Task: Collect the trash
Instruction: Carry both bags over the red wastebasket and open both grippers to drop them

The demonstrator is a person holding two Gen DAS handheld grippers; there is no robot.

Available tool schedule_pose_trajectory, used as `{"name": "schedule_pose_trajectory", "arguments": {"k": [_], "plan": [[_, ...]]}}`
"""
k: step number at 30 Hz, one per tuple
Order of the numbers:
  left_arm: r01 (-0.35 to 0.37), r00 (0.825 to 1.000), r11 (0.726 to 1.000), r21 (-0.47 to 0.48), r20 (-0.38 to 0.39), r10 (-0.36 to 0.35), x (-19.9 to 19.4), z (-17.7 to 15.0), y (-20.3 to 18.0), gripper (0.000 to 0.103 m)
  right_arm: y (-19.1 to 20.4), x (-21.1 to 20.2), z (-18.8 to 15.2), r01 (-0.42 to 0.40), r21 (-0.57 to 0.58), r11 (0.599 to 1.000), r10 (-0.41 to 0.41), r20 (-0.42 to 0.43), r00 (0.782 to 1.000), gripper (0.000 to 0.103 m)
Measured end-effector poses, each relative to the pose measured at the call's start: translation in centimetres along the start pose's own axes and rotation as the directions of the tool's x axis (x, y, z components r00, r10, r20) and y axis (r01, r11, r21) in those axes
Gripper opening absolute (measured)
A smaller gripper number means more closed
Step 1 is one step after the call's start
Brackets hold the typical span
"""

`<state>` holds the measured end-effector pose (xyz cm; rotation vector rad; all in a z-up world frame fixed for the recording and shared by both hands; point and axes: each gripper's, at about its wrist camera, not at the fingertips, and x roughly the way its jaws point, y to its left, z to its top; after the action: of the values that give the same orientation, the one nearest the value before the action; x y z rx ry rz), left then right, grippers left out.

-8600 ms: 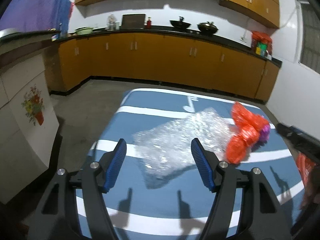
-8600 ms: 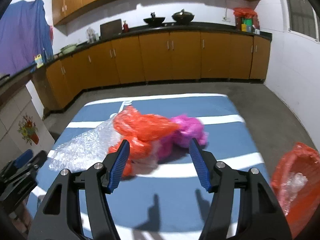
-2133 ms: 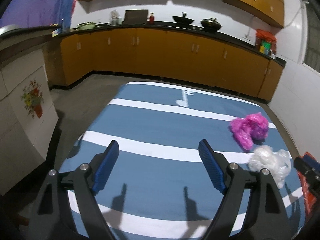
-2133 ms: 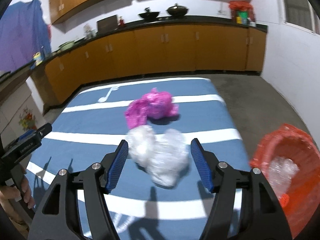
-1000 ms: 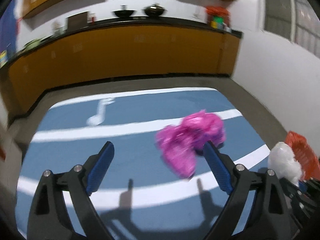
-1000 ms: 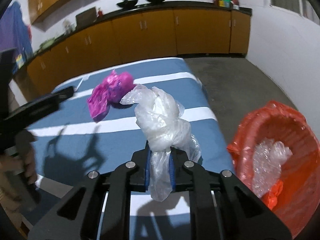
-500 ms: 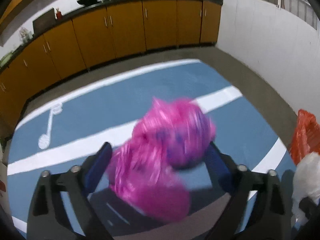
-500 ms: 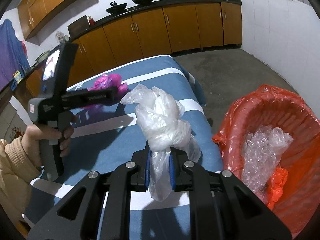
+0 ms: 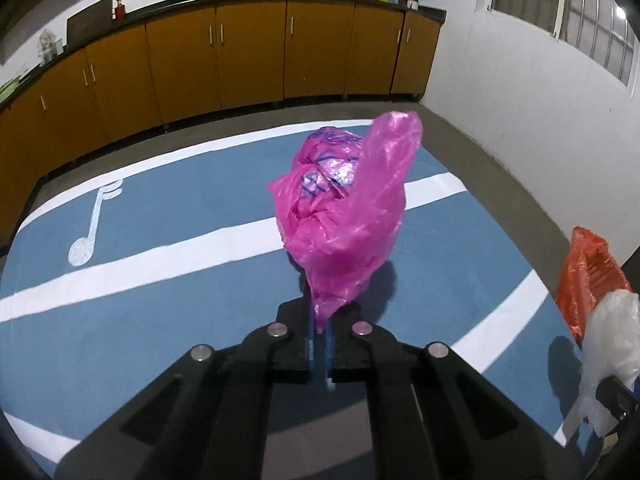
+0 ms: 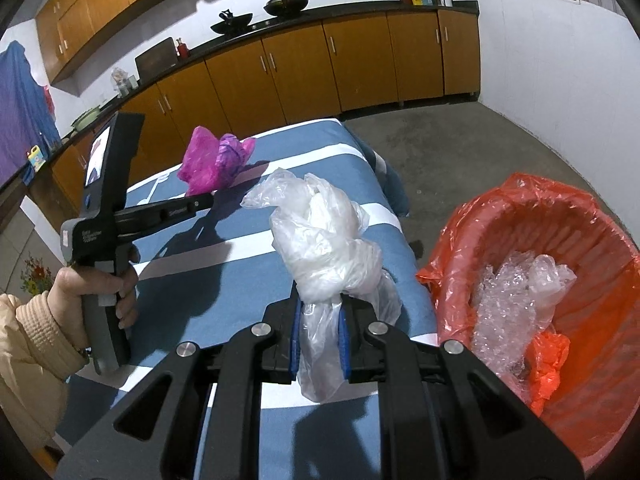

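Note:
My left gripper (image 9: 319, 334) is shut on a crumpled pink plastic bag (image 9: 344, 208) and holds it above the blue striped table (image 9: 160, 208). From the right wrist view the pink bag (image 10: 214, 160) hangs at the tip of the left gripper (image 10: 202, 202). My right gripper (image 10: 320, 330) is shut on a knotted clear plastic bag (image 10: 324, 236), held above the table's right edge. The clear bag also shows at the right edge of the left wrist view (image 9: 608, 344). The orange-lined trash bin (image 10: 560, 300) stands on the floor right of the table.
The bin holds bubble wrap (image 10: 508, 296) and an orange bag (image 10: 548, 364). Brown kitchen cabinets (image 9: 248, 52) with a dark counter run along the back wall. A white wall (image 9: 540, 92) is on the right, with grey floor (image 10: 460, 148) between it and the table.
My left gripper has closed on the pink bag and lifted it off the table. My right gripper keeps holding the clear bag near the bin.

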<state>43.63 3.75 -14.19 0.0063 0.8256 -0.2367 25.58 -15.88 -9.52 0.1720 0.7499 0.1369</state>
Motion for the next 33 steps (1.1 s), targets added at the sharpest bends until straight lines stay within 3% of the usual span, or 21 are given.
{"name": "schedule_pose_trajectory", "arguments": {"k": [13, 21, 33], "plan": [[0.030, 0.995, 0.999, 0.027, 0.096, -0.032, -8.2, -4.1, -1.1, 0.005, -0.8, -3.1, -0.1, 0.006, 0.019, 1.000, -0.007, 0.054, 0.999, 0.015], [0.086, 0.982, 0.995, 0.054, 0.163, -0.094, -13.6, -4.5, -5.4, 0.005, -3.2, -7.9, 0.1, 0.051, 0.072, 0.996, -0.060, 0.135, 0.989, 0.015], [0.166, 0.967, 0.978, 0.125, 0.173, -0.186, -17.5, -6.1, -13.3, 0.005, -8.0, -13.4, -0.5, 0.125, 0.178, 0.976, -0.160, 0.199, 0.967, 0.015]]}}
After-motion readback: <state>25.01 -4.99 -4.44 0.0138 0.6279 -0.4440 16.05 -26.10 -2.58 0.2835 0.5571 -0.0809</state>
